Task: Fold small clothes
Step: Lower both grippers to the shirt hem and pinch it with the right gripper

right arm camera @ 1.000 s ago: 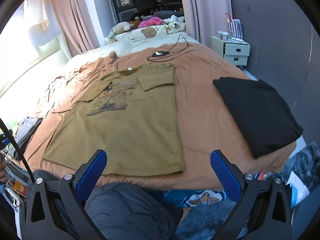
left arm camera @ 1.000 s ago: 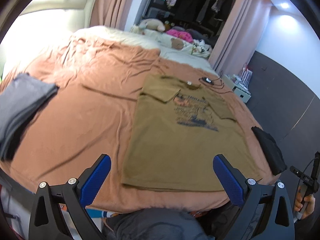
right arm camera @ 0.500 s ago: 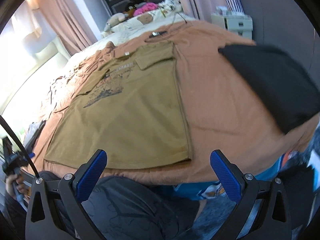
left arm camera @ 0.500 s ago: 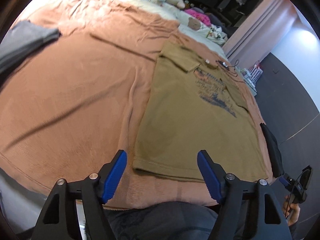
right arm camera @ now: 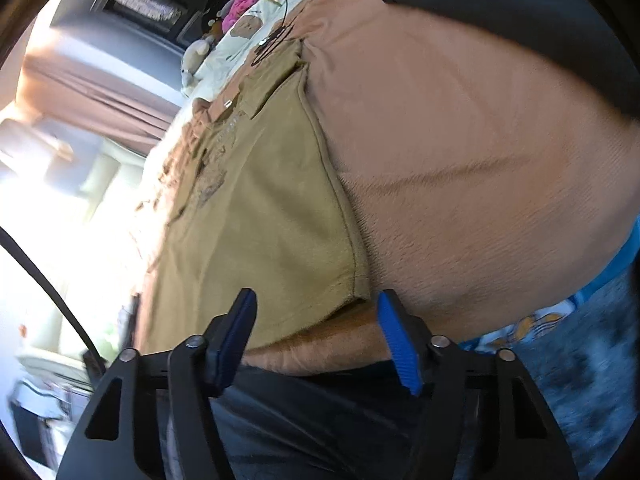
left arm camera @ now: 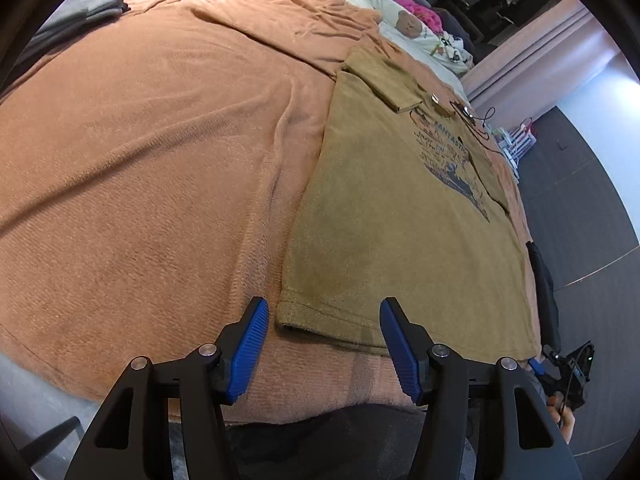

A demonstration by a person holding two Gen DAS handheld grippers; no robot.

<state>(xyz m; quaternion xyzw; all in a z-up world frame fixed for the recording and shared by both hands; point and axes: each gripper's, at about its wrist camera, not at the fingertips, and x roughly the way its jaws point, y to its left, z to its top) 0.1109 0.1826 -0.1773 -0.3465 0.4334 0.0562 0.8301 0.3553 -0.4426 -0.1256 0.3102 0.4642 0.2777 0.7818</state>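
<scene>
T-shirt [left arm camera: 404, 216], olive with a dark print on the chest, lies flat on a bed that is covered by an orange-brown blanket [left arm camera: 152, 168]. Both sleeves are folded inward onto the body of it. Its hem is at the near edge of the bed.

The left tongs [left arm camera: 320, 344] are just above the hem, at the near left corner of the shirt. The blue pads stand apart and are closing, one pad on each side of the corner, and they do not press the cloth.

The right tongs [right arm camera: 316, 332] are at the other hem corner, seen in a tilted and blurred view. Their pads are also apart and closing around the corner; it seems they do not pinch the fabric yet.

A folded grey garment [left arm camera: 76, 16] lies at the far left of the bed, and a black garment [right arm camera: 532, 12] lies on the right, well apart from the shirt. Soft toys [left arm camera: 408, 24] sit at the far end.
</scene>
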